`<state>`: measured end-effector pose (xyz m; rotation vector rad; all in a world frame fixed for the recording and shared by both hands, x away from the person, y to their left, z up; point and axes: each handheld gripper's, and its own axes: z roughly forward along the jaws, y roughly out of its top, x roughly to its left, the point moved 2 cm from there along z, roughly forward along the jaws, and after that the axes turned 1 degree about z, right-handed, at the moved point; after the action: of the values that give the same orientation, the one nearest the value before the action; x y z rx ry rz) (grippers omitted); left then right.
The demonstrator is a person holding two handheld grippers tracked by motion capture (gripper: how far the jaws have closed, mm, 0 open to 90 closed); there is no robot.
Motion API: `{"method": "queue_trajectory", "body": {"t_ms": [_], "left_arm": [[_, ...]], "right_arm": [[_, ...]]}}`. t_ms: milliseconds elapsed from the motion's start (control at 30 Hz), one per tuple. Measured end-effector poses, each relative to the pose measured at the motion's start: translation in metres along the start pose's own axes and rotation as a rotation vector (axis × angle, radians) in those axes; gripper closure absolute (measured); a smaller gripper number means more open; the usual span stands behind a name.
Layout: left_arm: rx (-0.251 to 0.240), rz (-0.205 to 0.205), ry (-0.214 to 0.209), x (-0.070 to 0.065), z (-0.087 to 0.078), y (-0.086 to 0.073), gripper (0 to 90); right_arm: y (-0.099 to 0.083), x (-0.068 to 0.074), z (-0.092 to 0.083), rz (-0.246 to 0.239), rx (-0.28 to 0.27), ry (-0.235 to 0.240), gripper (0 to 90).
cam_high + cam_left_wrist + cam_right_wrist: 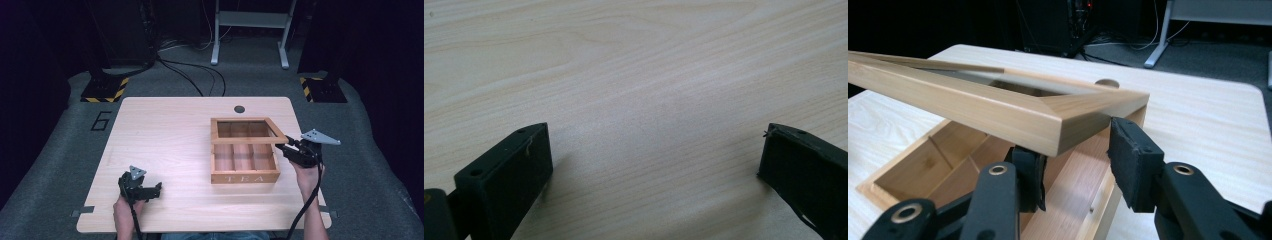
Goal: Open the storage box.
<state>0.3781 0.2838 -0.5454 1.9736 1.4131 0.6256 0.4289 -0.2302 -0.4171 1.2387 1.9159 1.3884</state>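
Observation:
A wooden box (244, 172) marked TEA stands on the right half of the table (165, 135), with several compartments inside. Its framed window lid (248, 140) is tilted, partway between open and flat. My right gripper (281, 147) is at the lid's front right corner, shut on the lid's frame. In the right gripper view the lid (973, 107) slants above the box (938, 165), and the gripper (1073, 150) has one pad on each side of the corner. My left gripper (156, 190) rests near the table's front left, open, with bare wood between its jaws (654, 150).
A round cable hole (239, 109) sits near the table's far edge. Beyond the table are cables on grey carpet, a white frame's legs (250, 30) and two stands on yellow-and-black striped bases (105, 90). Bare tabletop stretches left of the box.

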Motion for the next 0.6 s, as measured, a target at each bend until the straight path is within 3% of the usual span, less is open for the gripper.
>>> {"method": "queue_trajectory", "body": {"t_ms": [233,600], "left_arm": [[-0.009,0.0,0.008,0.0,0.001,0.0,0.4],[-0.008,0.002,0.008,-0.001,0.0,0.0,0.4]], "right_arm": [[-0.024,0.001,-0.001,0.032,0.029,0.019,60.2],[-0.053,0.004,0.002,0.035,0.097,0.01,62.8]]}}
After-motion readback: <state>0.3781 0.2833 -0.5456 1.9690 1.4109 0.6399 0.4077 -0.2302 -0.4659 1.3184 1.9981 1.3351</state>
